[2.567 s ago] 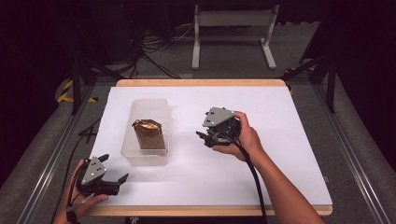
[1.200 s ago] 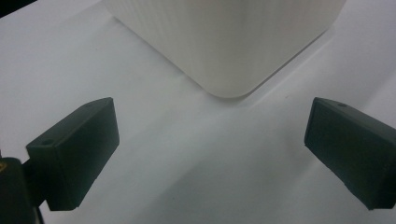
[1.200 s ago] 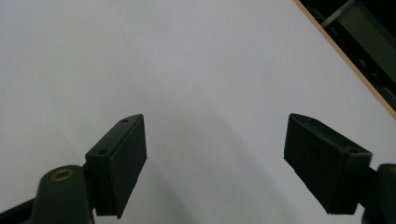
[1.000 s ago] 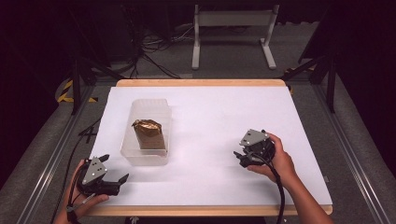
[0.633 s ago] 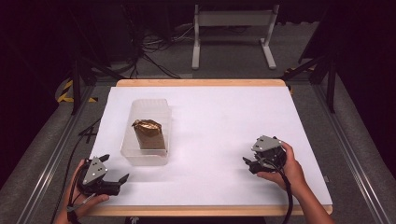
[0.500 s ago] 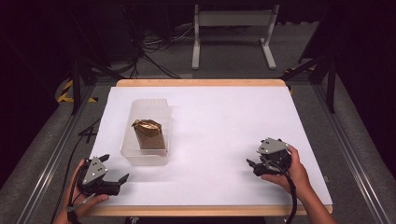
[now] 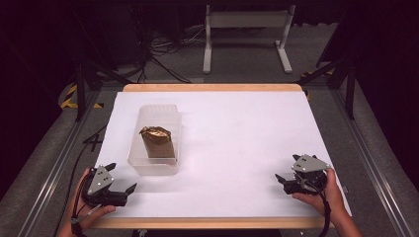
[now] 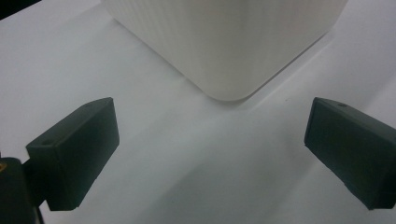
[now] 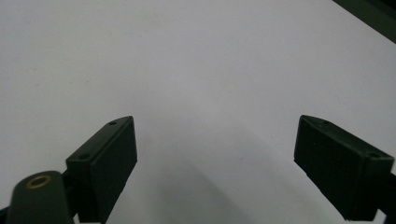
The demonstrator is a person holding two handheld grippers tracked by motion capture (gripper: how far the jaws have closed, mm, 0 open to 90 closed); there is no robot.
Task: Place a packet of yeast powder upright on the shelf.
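Clear container [image 7: 155, 140] on the left part of the white desk [image 7: 237, 143], with a brown, probably paper-wrapped packet [image 7: 157, 142] upright inside. Left gripper [image 7: 122, 187] just beside its near corner, jaws wide, empty. Right gripper [image 7: 282, 178] well apart at the near right edge, jaws just opening, wide, nothing between.

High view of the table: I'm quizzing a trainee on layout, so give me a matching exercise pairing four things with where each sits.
Things:
1. brown packet
2. clear box
3. left gripper
4. right gripper

Places:
A. near right corner of the table
B. inside the box
C. left half of the white sheet
D. near left corner, just short of the box

Pairs: 1-B, 2-C, 3-D, 4-A
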